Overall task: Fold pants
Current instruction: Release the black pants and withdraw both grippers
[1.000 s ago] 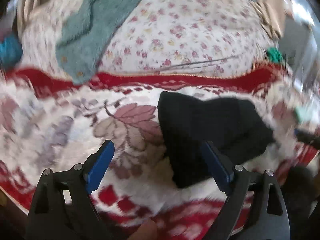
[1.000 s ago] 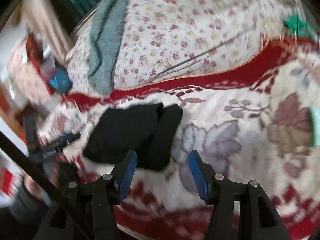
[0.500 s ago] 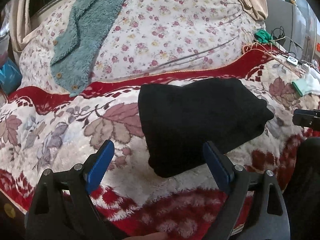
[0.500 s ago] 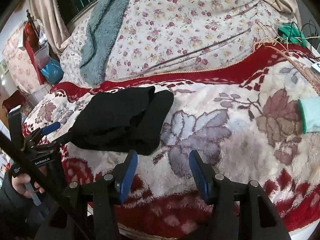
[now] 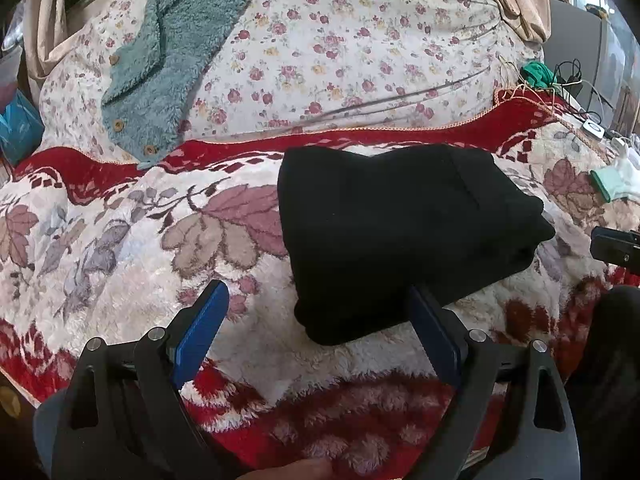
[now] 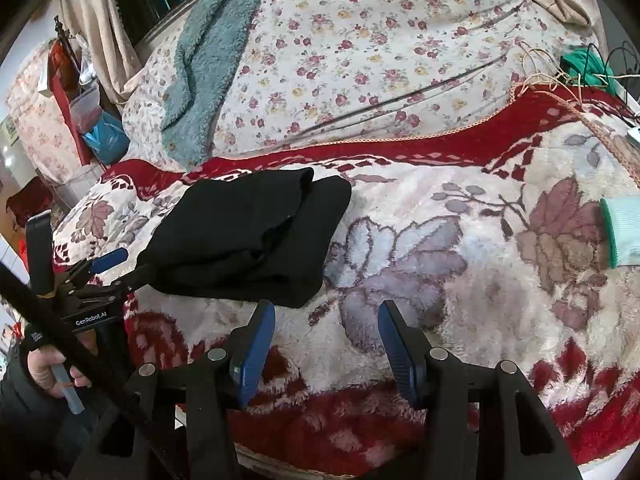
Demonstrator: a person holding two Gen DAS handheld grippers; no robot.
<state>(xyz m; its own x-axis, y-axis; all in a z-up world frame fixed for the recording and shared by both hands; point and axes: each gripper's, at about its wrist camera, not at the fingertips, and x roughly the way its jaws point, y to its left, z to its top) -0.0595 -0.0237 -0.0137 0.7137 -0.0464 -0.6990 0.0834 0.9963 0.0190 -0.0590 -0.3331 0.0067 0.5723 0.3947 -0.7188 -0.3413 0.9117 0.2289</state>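
Here both grippers [image 5: 316,328] [image 6: 326,340] gape, apparently clear of the pants [image 5: 400,232].

Black pants [image 5: 400,232] on a red-and-cream leaf-patterned blanket [image 5: 120,248]; teal fleece [image 5: 176,52] behind.

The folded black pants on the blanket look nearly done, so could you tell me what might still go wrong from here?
1. The black pants show loose, uneven layers at their right end; a nudge could spill the fold.
2. The open left gripper sits at the bundle's near corner; its right finger could snag it.
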